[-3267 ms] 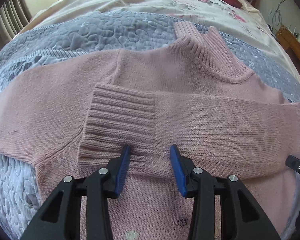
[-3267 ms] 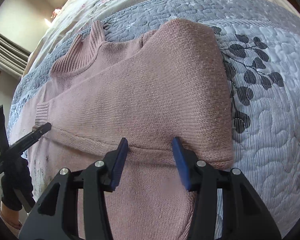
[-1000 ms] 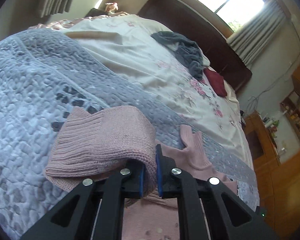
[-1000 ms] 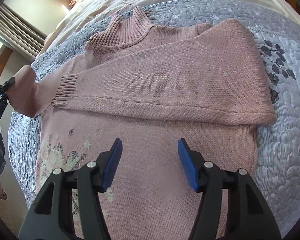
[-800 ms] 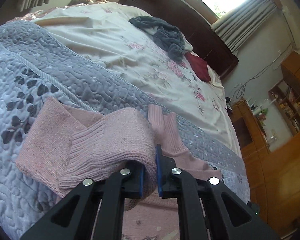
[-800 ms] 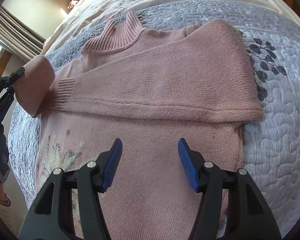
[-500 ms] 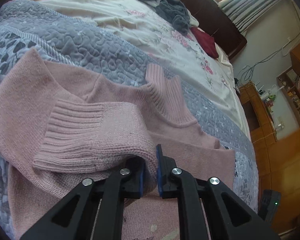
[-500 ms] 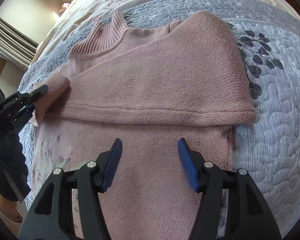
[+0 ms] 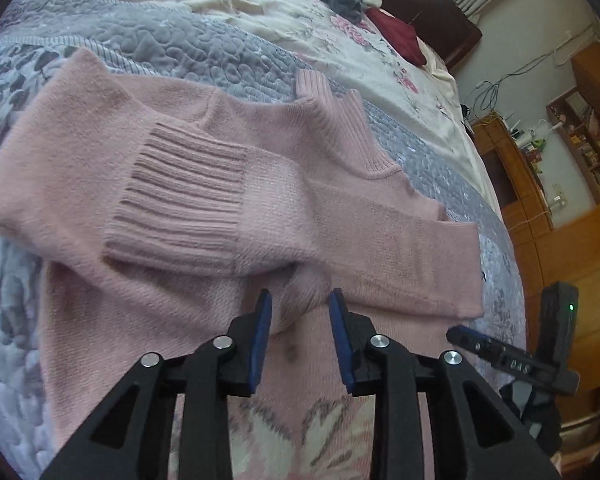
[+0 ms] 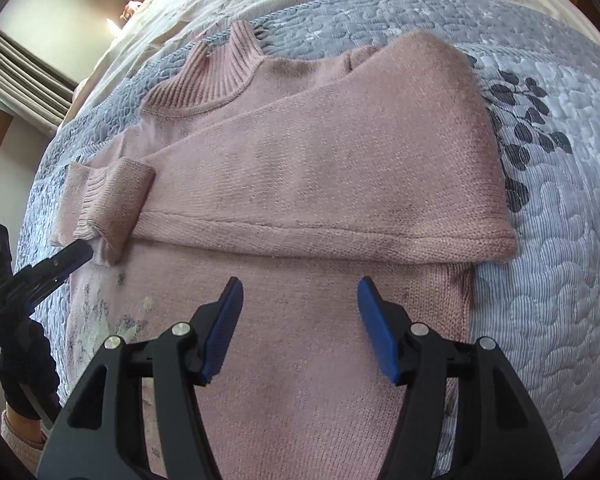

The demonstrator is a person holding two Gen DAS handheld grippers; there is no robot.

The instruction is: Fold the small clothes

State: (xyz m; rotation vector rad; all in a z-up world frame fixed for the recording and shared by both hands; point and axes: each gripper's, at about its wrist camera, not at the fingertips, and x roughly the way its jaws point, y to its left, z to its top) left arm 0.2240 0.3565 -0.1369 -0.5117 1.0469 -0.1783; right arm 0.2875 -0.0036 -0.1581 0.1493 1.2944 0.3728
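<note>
The left black two-finger gripper with blue pads (image 9: 300, 334) points forward and slightly down, its jaws parted with a modest gap between the pads; seen from the right wrist camera its tip (image 10: 74, 255) reaches in from the left side, carried by a hand in a dark glove (image 10: 18, 376) with a pale knitted cuff at the wrist. The right black two-finger gripper with blue pads (image 10: 300, 326) is spread wide, both fingers gripping nothing.
</note>
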